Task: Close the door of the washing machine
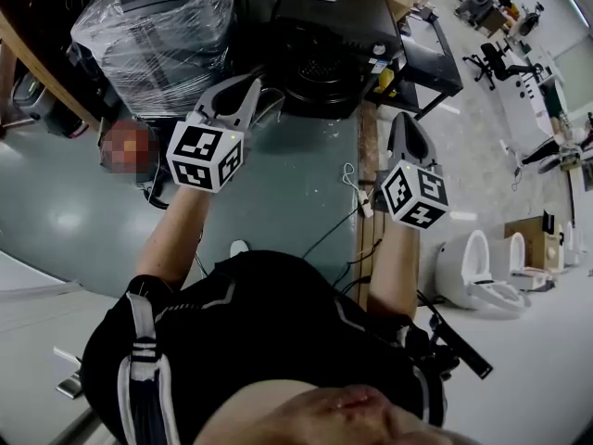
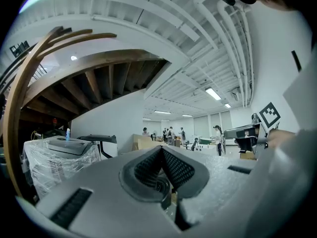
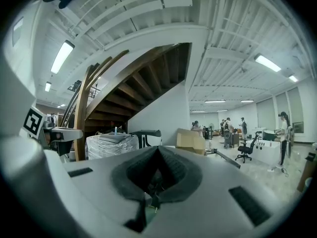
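Door not yet reached, both grippers empty
Head view: your left gripper (image 1: 248, 89) and right gripper (image 1: 405, 123) hover short of the black washing machine (image 1: 324, 35), whose door looks raised. Left gripper view: jaws clenched on nothing. Right gripper view: likewise; the whole closing is left

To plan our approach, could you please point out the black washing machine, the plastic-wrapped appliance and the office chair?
black washing machine (image 1: 320, 68), head view, on its round opening
plastic-wrapped appliance (image 1: 153, 31), head view, on the wrap
office chair (image 1: 496, 60), head view, on its backrest
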`<state>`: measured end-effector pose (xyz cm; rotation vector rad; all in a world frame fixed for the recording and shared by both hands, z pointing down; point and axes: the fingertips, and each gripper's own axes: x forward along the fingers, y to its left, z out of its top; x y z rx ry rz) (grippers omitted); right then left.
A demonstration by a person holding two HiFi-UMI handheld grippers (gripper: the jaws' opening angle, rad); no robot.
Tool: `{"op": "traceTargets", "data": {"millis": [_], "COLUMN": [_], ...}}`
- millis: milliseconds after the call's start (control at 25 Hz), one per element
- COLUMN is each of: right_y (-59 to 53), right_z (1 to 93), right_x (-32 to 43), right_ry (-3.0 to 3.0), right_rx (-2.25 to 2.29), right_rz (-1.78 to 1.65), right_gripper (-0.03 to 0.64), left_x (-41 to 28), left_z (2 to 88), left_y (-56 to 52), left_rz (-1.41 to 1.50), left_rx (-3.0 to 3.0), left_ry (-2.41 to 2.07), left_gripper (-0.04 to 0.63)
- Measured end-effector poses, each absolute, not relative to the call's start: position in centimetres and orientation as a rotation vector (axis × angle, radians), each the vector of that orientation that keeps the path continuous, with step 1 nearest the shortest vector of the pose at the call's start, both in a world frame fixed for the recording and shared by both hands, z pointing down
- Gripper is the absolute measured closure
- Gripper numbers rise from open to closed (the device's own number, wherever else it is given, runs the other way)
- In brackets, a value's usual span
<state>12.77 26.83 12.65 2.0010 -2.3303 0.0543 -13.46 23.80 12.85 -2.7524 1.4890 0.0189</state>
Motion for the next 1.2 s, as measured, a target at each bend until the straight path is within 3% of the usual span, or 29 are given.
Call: {"op": "traceTargets", "data": {"millis": [1200], "right_y": [20.1], "right_z": [14.9], "right_x": [1.8], "right_ry": [-2.301], "right_rx": [1.955], "right_rz": [0.017], "right_gripper": [0.612], "left_x": [-22.4], "left_z": [16.8], "left_y": [17.0], "left_rz": [0.016], "left_rx": [-2.811], "left_ry": [1.435], "left_gripper": [0.592]}}
